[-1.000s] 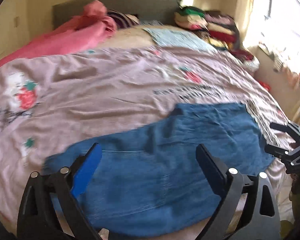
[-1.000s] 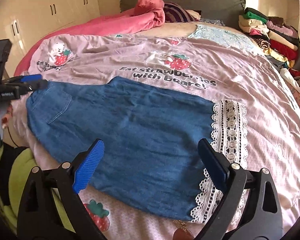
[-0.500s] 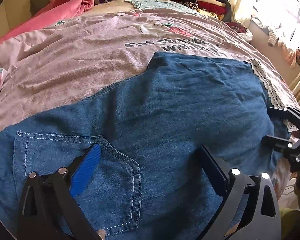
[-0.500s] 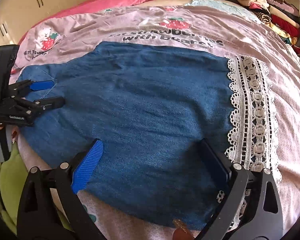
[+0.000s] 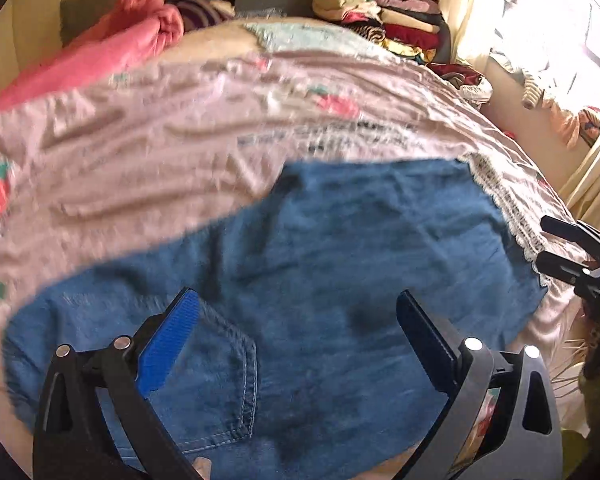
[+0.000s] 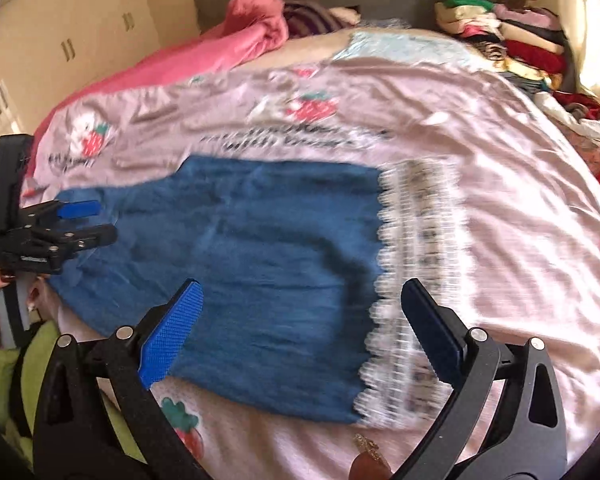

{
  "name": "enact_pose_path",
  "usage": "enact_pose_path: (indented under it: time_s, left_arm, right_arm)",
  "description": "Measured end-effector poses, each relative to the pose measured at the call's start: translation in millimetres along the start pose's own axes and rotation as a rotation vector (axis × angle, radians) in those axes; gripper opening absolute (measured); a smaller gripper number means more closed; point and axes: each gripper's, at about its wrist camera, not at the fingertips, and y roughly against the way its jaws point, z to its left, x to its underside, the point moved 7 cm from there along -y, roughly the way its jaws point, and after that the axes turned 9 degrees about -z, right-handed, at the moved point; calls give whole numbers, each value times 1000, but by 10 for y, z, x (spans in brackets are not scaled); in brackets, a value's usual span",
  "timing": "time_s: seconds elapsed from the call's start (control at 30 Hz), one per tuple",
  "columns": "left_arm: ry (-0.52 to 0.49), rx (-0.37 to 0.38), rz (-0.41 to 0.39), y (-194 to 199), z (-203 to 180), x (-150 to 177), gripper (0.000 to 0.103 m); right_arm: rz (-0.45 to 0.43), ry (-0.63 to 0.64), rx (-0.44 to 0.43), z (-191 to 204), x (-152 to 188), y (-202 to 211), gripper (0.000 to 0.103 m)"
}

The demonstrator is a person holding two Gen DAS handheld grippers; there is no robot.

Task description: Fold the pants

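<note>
Blue denim pants (image 5: 340, 248) lie flat across the pink strawberry bedspread (image 5: 140, 160), a back pocket (image 5: 216, 380) near the waist end. In the right wrist view the same pants (image 6: 260, 248) end in a white lace hem (image 6: 416, 280) on the right. My left gripper (image 5: 296, 320) hovers open over the waist end, nothing between its fingers. It also shows in the right wrist view, where the left gripper (image 6: 100, 222) sits at the pants' left edge. My right gripper (image 6: 300, 292) hovers open above the near edge by the lace. The right gripper (image 5: 542, 240) also appears beyond the hem.
A pink blanket (image 6: 228, 52) is bunched at the headboard. Stacked folded clothes (image 6: 508, 28) fill the bed's far right corner. Wardrobe doors (image 6: 60, 40) stand at the left, a bright window (image 5: 560, 40) at the right. Green fabric (image 6: 4, 368) sits by the near bed edge.
Both grippers have lifted and drawn back from the pants, so more of the bed shows. Both stay open. The pants lie as before.
</note>
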Motion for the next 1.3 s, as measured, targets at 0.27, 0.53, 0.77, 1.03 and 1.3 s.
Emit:
enact_pose_path:
  time_s: [0.27,0.53,0.77,1.03,1.3]
  left_arm:
    - [-107,-3,-45,55,-331,-568,99]
    - [-212,68,-66,-205,-933,-961,99]
    - [-318,216,21,-813,-1518,-950,99]
    - [-308,237,127,-1434,-1535,-842,98]
    - [-290,313,181,-1656,-1618,-694,72]
  right_arm:
    - [-54,-58,60,-393,-37,329,94]
    - [-66,-116,79,-683,42,450,94]
    - [2,-202,34,-735,291,195,94]
    - [52,-276,-5,-716,428,-13,94]
    - [73,-310,-54,-624,475,-157,75]
